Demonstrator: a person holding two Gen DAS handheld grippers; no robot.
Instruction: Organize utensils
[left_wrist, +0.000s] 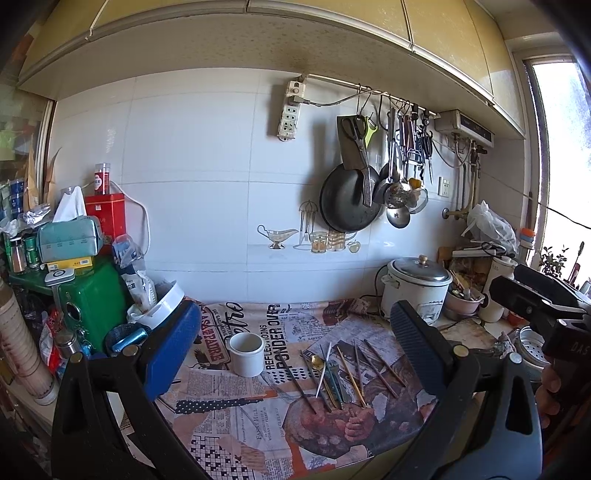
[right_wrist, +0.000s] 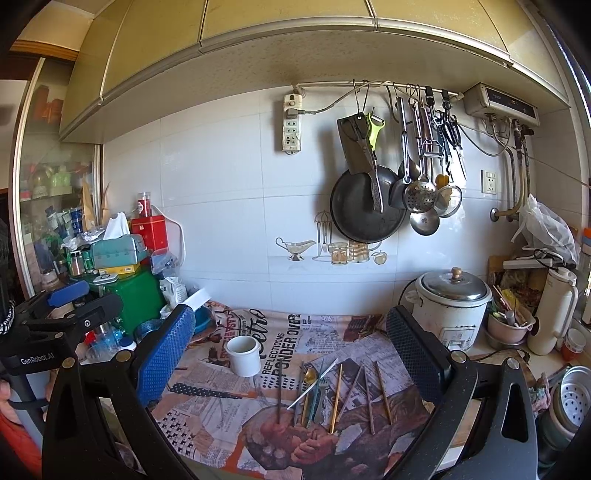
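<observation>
Several utensils (left_wrist: 341, 374) (right_wrist: 330, 393) lie side by side on the newspaper-print cloth: chopsticks, a gold spoon (left_wrist: 317, 360) (right_wrist: 311, 376) and a fork. To their left a white ceramic cup (left_wrist: 245, 353) (right_wrist: 242, 355) stands upright and empty. My left gripper (left_wrist: 295, 354) hangs open above the cloth, with the cup and utensils framed between its blue and black pads. In the same way my right gripper (right_wrist: 291, 360) is open and holds nothing. Each gripper shows at the edge of the other's view.
A white rice cooker (left_wrist: 417, 288) (right_wrist: 452, 306) stands at the back right beside a pink bowl (right_wrist: 508, 326) of tools. Boxes, a green tin (left_wrist: 94, 299) and bottles crowd the left. A pan (right_wrist: 367, 206) and ladles hang on the wall. A steamer pot (right_wrist: 570, 398) sits far right.
</observation>
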